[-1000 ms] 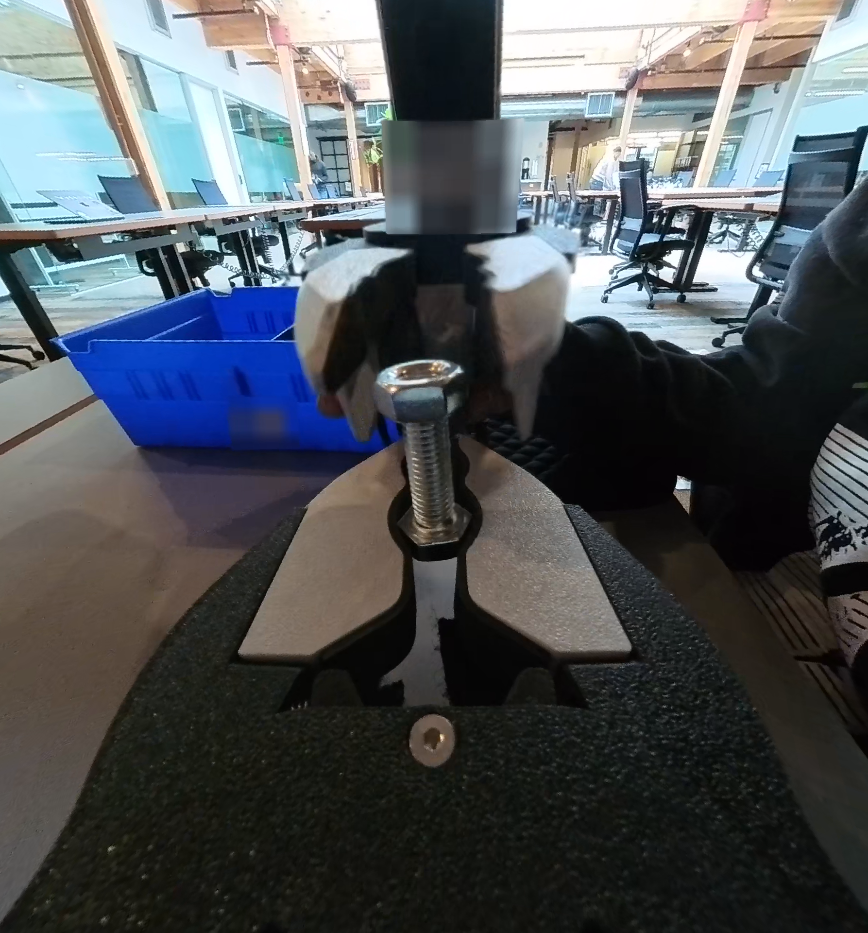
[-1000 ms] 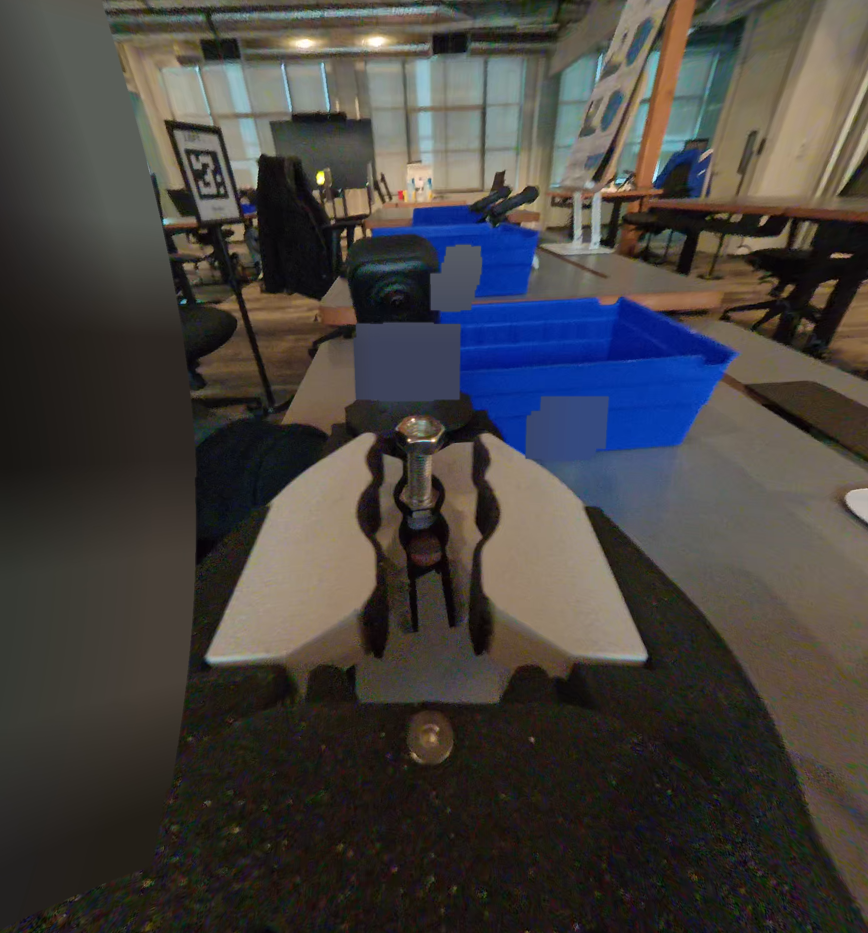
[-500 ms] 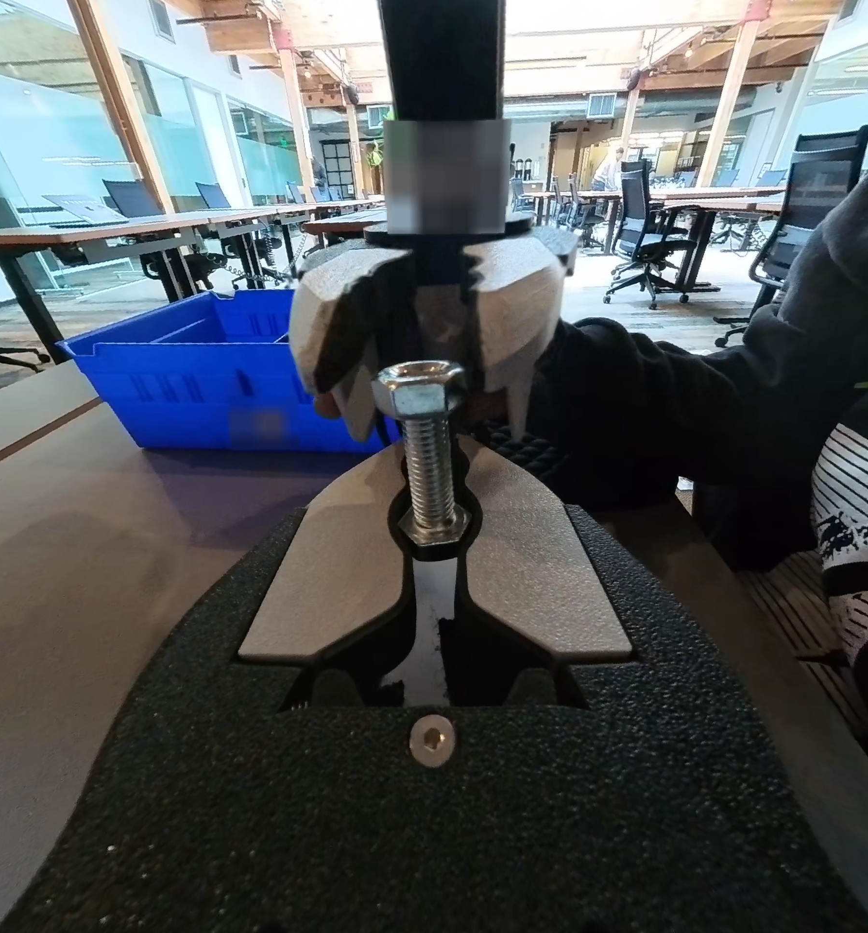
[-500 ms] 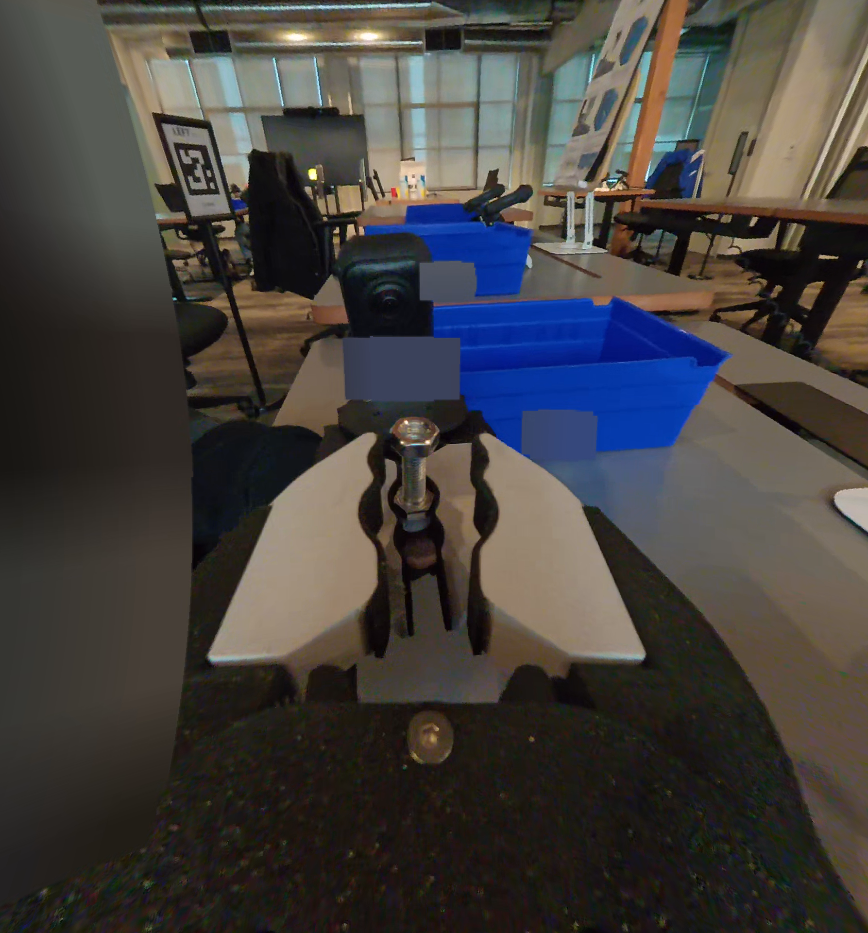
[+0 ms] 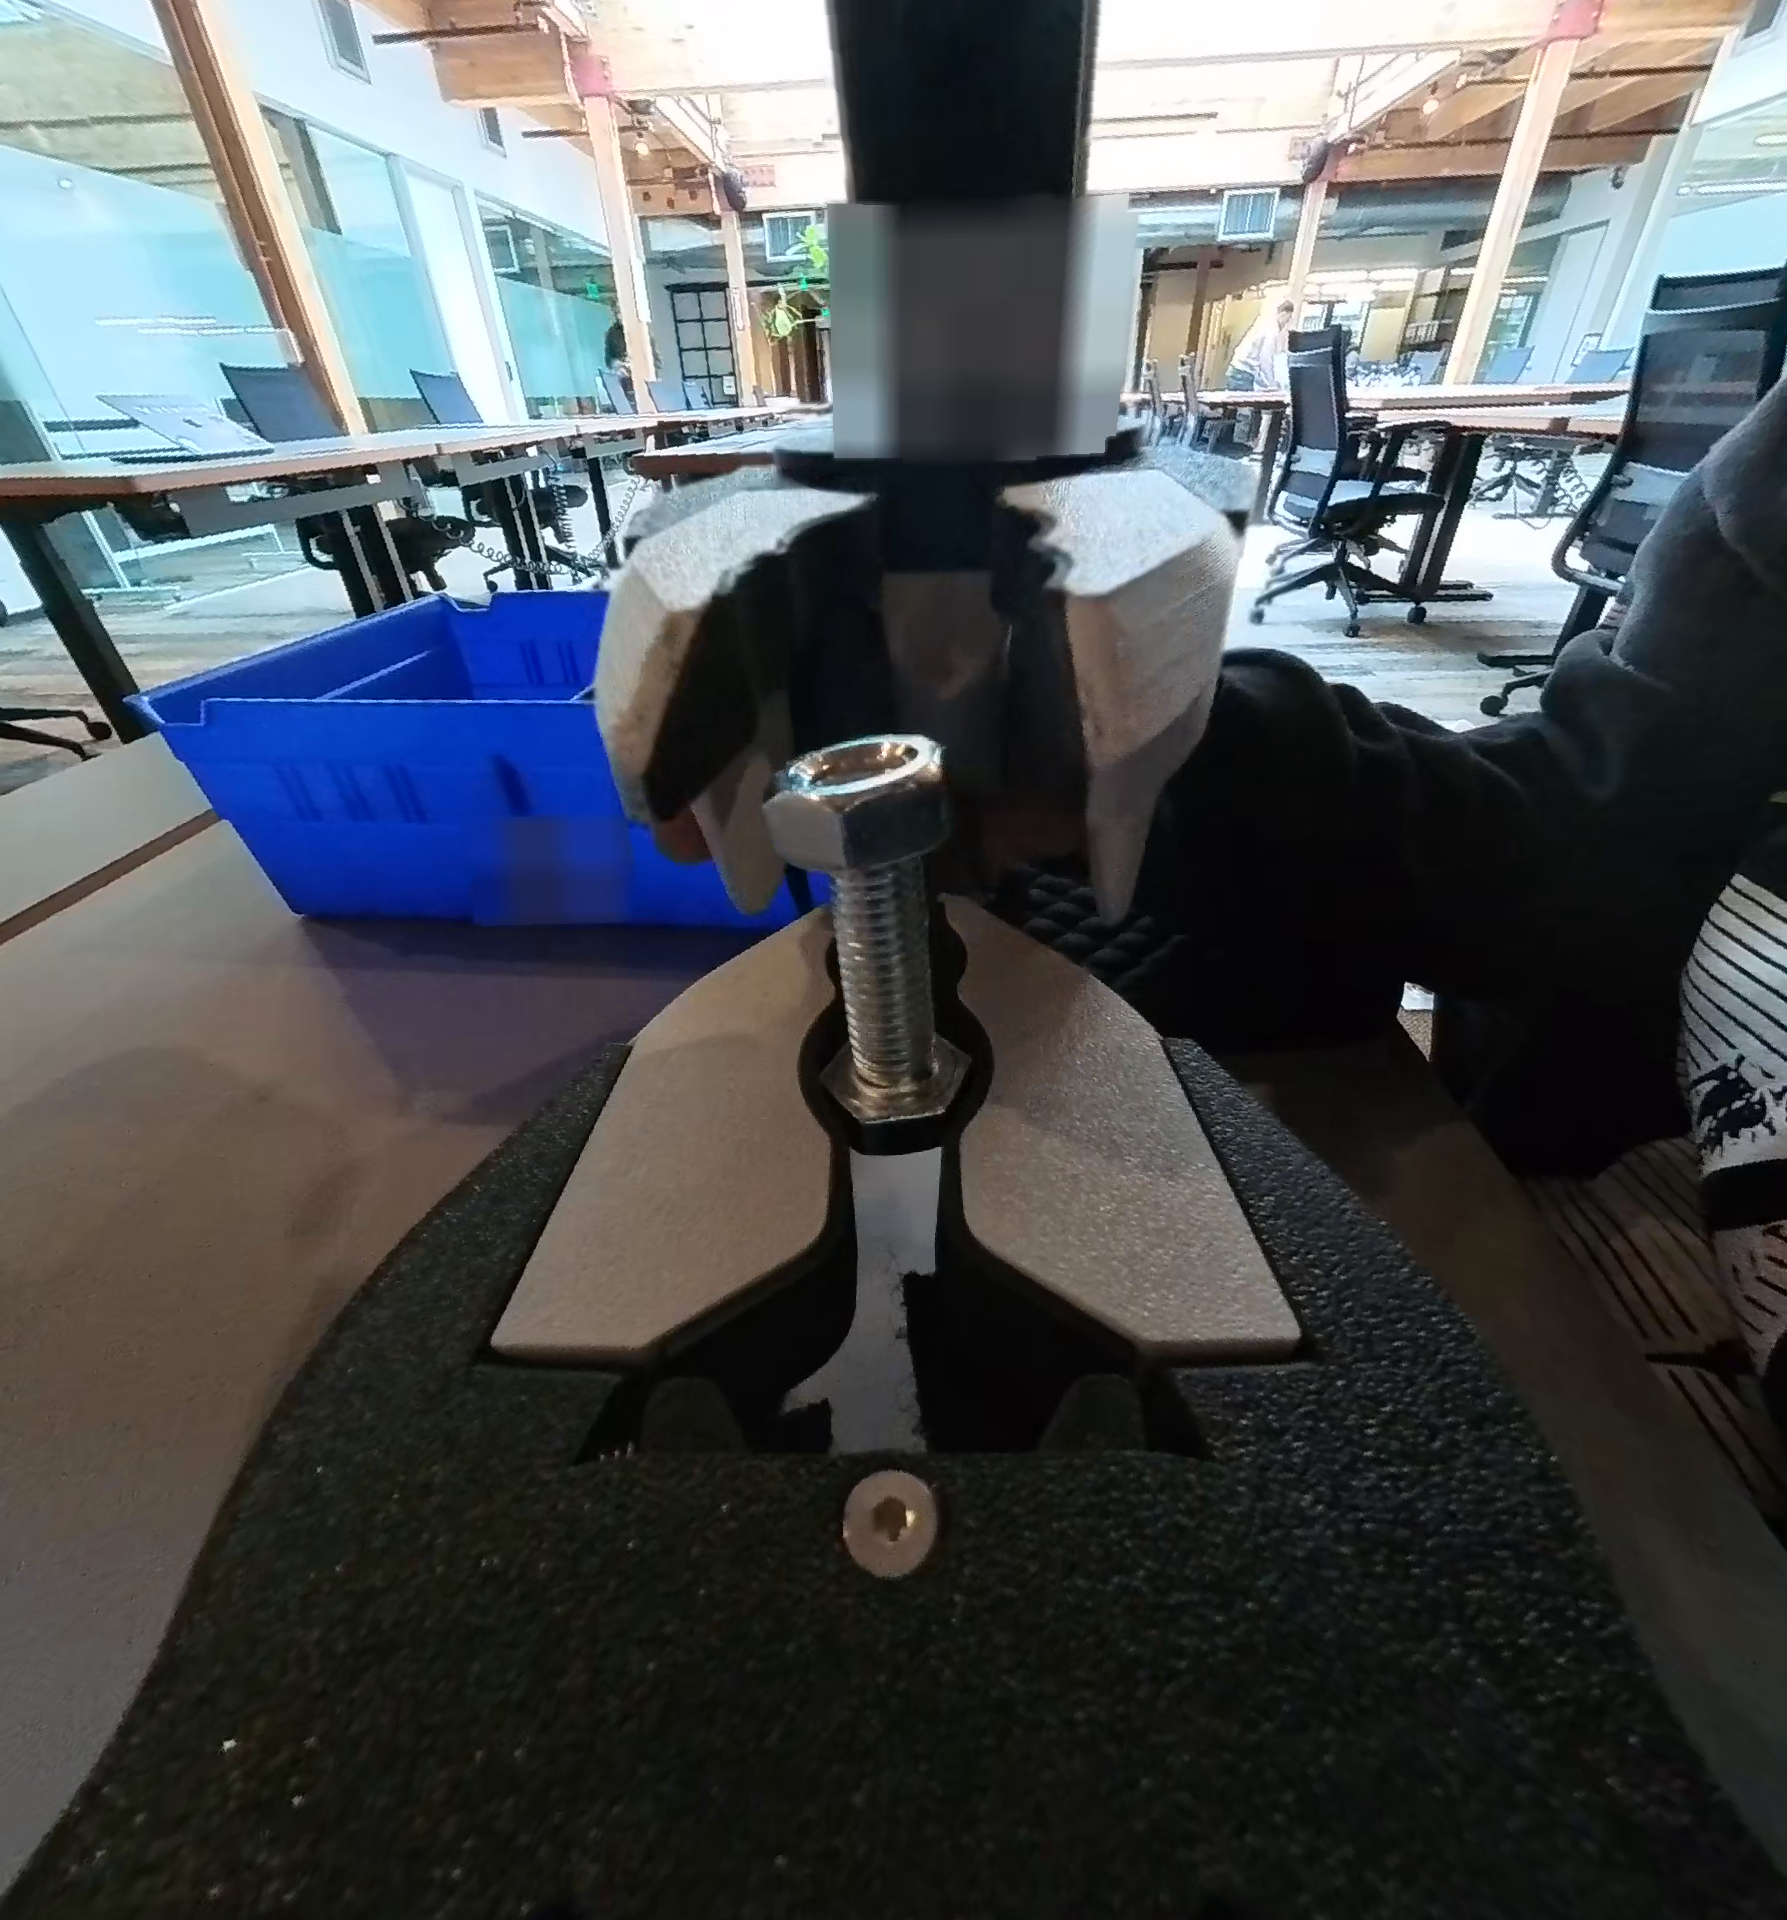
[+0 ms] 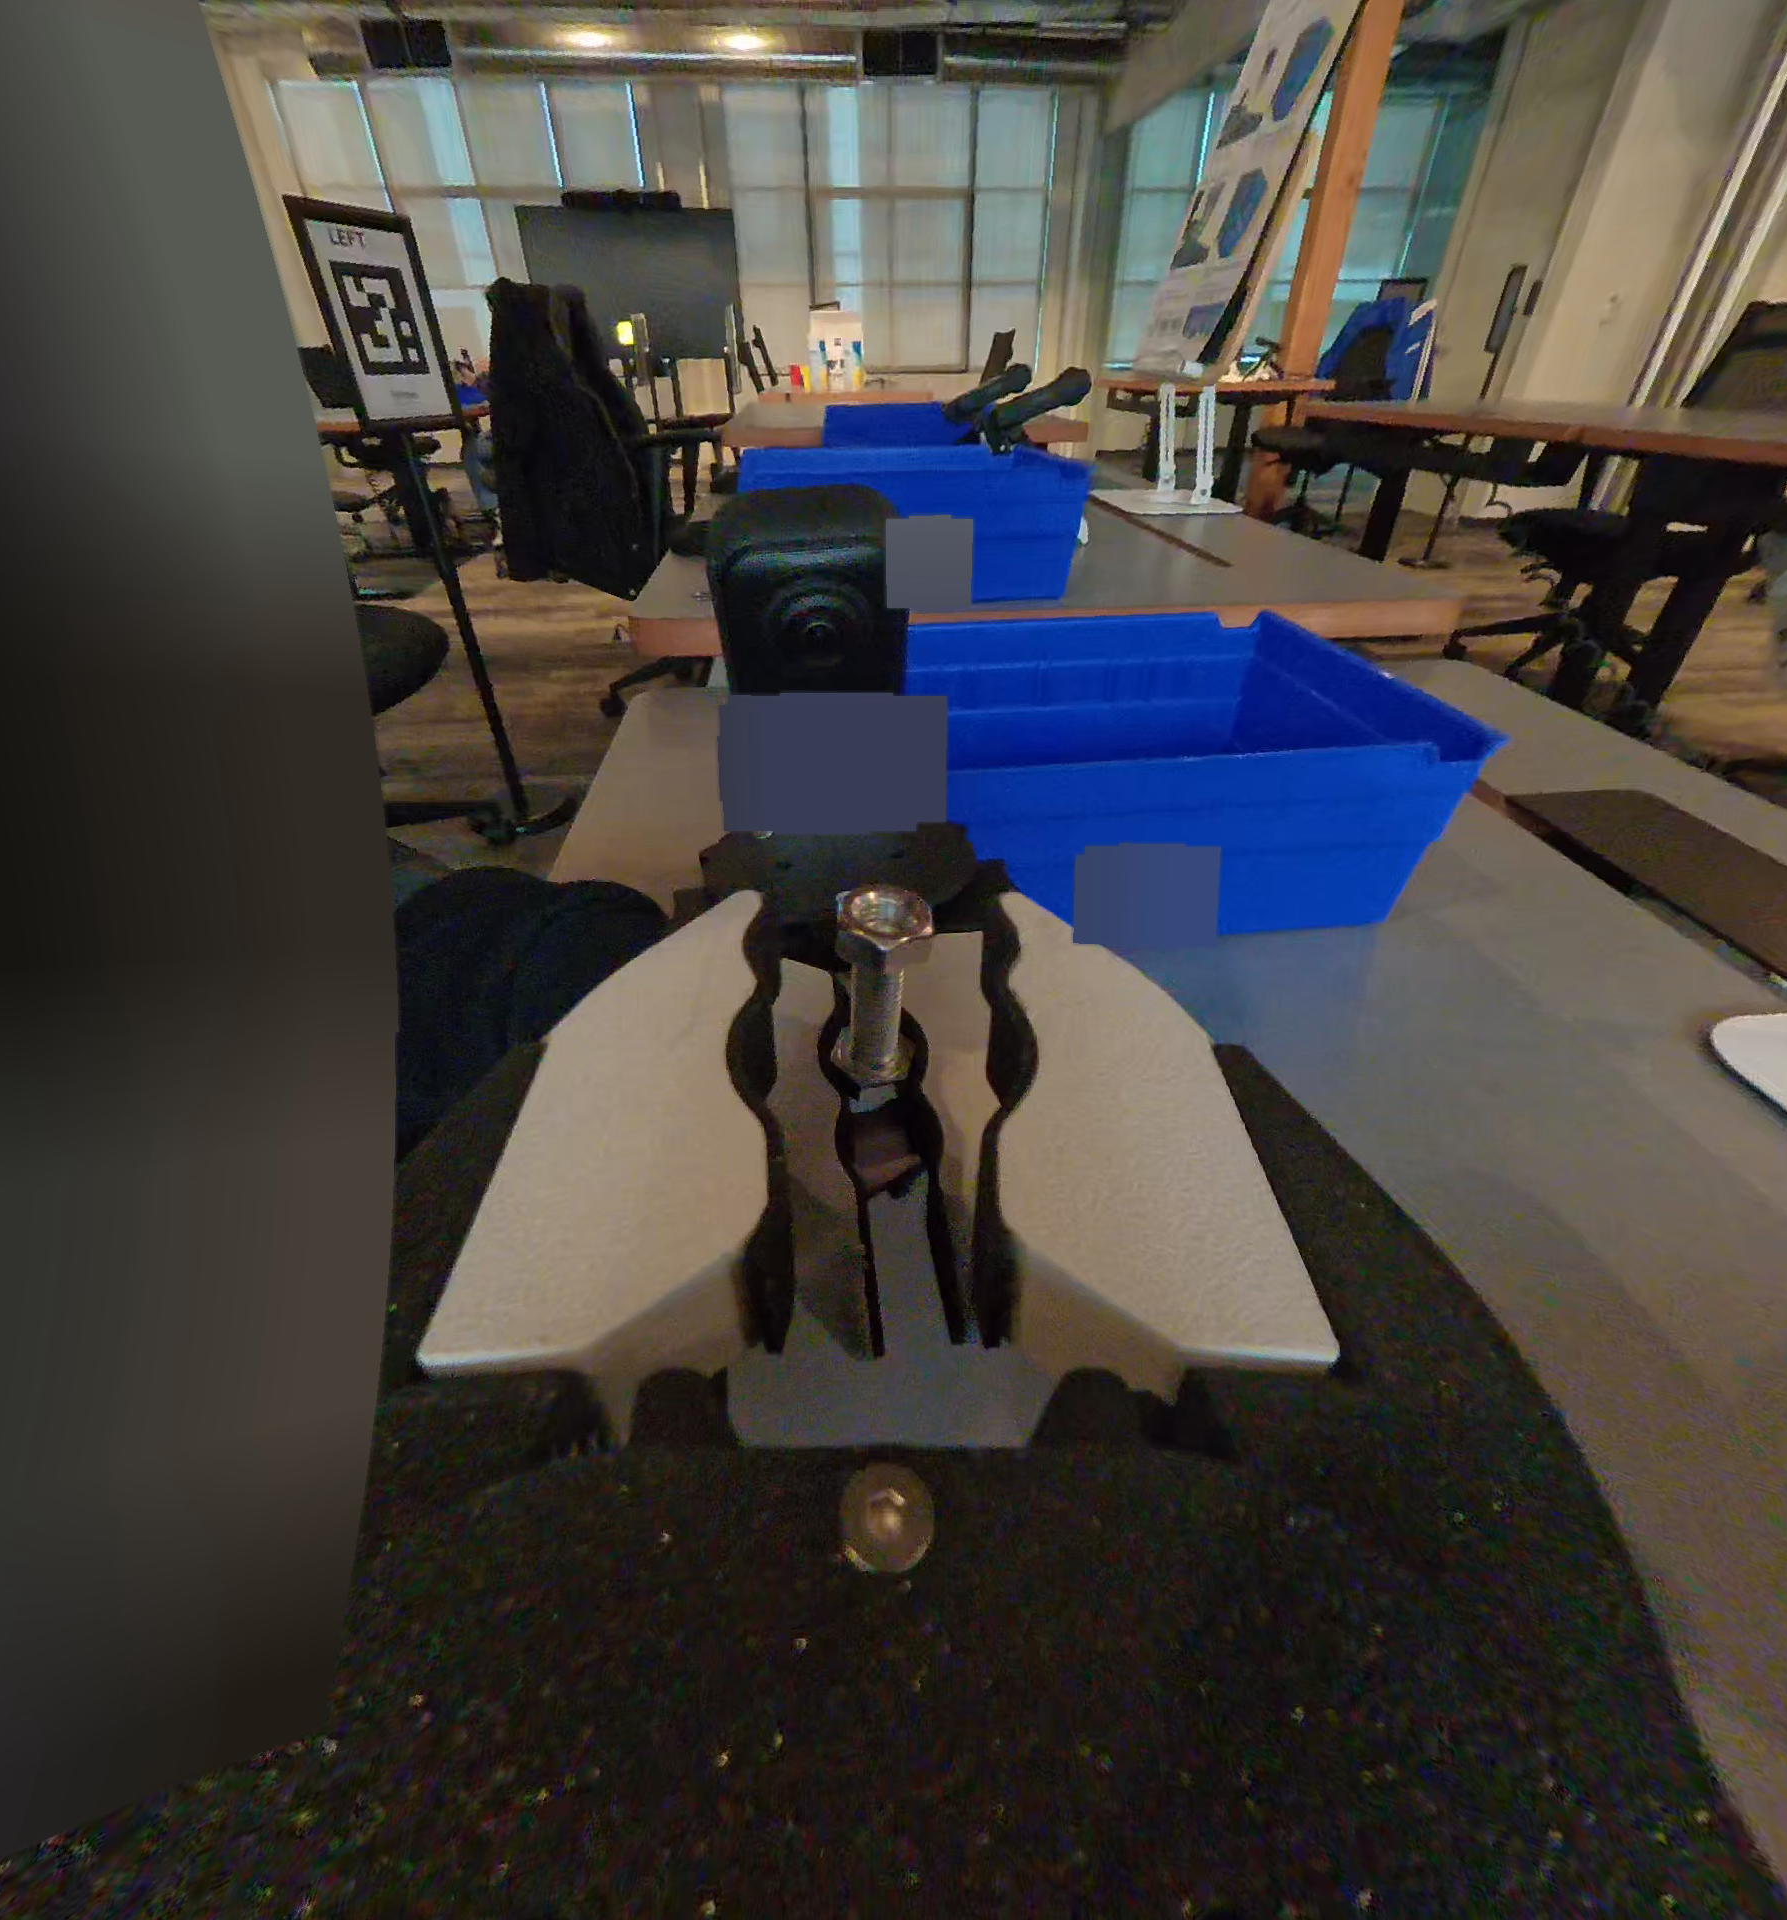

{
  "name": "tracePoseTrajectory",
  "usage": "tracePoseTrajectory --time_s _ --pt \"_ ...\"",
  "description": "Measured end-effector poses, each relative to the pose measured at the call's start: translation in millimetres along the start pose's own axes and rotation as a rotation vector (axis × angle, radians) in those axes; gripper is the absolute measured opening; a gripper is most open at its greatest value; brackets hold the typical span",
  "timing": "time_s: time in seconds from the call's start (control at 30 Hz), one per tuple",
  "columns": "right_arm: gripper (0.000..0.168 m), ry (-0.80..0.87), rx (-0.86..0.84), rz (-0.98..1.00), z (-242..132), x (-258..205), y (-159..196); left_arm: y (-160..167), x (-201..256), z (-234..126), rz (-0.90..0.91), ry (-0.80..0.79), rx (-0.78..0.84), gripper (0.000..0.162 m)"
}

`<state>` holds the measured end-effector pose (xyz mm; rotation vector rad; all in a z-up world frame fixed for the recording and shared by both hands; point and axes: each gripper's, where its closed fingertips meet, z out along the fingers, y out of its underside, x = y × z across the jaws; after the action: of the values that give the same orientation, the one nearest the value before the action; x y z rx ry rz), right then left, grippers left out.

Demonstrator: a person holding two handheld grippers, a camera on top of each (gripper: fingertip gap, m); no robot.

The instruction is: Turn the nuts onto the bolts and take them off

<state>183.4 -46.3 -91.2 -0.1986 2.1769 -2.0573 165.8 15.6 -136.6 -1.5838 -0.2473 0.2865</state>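
A steel bolt (image 5: 881, 966) stands upright with its hex head (image 5: 858, 805) on top and a nut (image 5: 894, 1086) at its lower end. My left gripper (image 5: 889, 935) is shut on the nut, which sits in the round notch between its grey fingers (image 5: 691, 1174). My right gripper (image 5: 925, 883) faces it from beyond, open, with its fingertips on either side of the bolt head and apart from it. In the right wrist view the bolt (image 6: 873, 1008) and head (image 6: 884, 925) stand between my open right gripper's (image 6: 873, 914) grey fingers (image 6: 640, 1164).
A blue plastic bin (image 5: 401, 790) stands on the grey table (image 5: 141, 1143) behind the grippers; it also shows in the right wrist view (image 6: 1232, 800). A person's dark sleeve (image 5: 1440, 883) reaches in from the right. A dark mat (image 6: 1699, 883) and a white object (image 6: 1782, 1081) lie at the right. The left gripper's tips are roughly 7 cm from the right gripper's. The white object (image 6: 1782, 1081) is about 35 cm from my right fingertips.
The right gripper has shifted slightly around the bolt head and stays open. The left gripper, nut and bolt have not visibly moved.
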Motion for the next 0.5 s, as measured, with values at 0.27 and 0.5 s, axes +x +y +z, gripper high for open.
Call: tracePoseTrajectory --time_s 0.27,0.5 --pt "0.022 -0.017 0.005 0.016 -1.0 -1.2 0.3 0.3 0.2 0.4 0.001 0.002 -0.002 0.012" --pt "0.017 -0.021 -0.002 0.015 -0.8 -1.3 1.5 0.4 1.1 0.7 0.005 0.007 -0.003 0.013"
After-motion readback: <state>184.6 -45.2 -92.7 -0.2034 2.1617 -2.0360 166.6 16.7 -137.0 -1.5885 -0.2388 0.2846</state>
